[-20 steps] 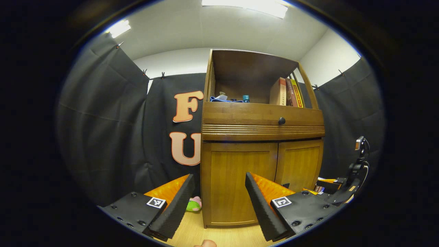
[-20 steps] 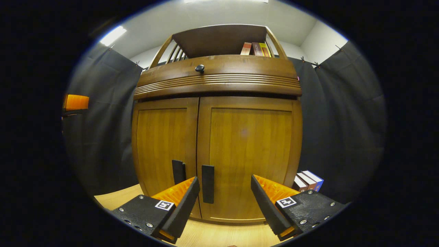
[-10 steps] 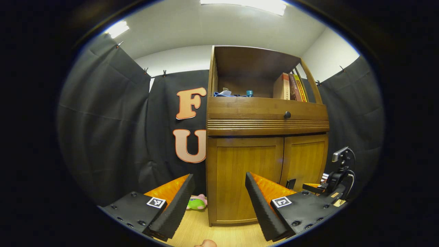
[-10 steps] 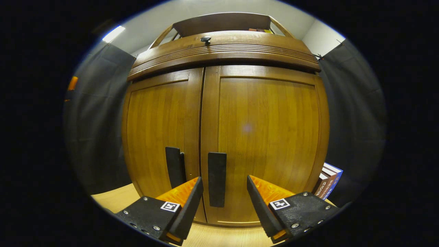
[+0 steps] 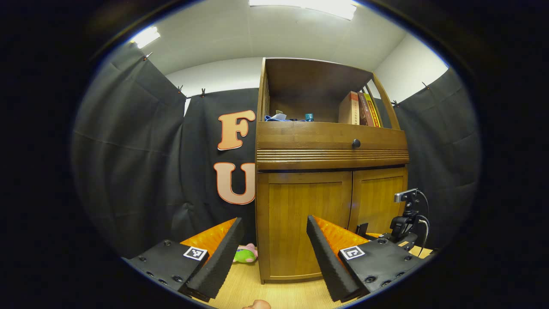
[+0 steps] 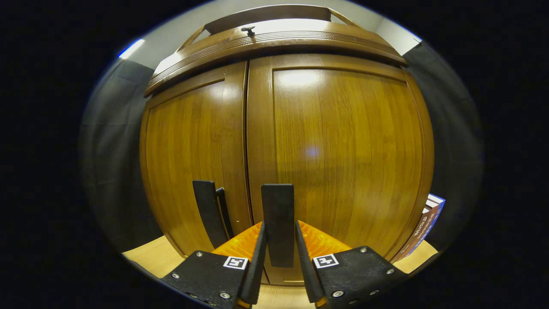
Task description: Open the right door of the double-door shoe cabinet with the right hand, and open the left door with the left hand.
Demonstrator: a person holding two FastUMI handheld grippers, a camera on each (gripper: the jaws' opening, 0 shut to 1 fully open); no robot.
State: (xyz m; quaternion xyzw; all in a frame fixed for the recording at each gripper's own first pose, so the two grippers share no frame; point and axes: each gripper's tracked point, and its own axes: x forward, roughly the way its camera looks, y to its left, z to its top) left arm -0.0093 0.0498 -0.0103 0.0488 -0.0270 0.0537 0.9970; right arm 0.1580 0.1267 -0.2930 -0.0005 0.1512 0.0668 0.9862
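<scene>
The wooden shoe cabinet [image 5: 326, 146] stands against the booth wall with both doors shut. In the right gripper view, the right door [image 6: 347, 150] is very close, and my right gripper [image 6: 279, 228] is shut on its dark upright handle [image 6: 278, 206], one finger on each side. The left door [image 6: 188, 150] has its own dark handle [image 6: 206, 210] just left of the seam. In the left gripper view, my left gripper [image 5: 273, 223] is open and held back from the left door [image 5: 296, 214]. The right gripper [image 5: 403, 229] sits low at the right door [image 5: 379, 201].
A green and pink plush toy [image 5: 245, 254] lies on the wooden floor at the cabinet's left foot. Books [image 5: 360, 109] stand on the open top shelf above a drawer knob [image 5: 356, 143]. More books [image 6: 422, 227] lean by the cabinet's right side.
My right gripper moved in to the right door's handle and went from open to shut on it. The left gripper stayed open and barely moved.
</scene>
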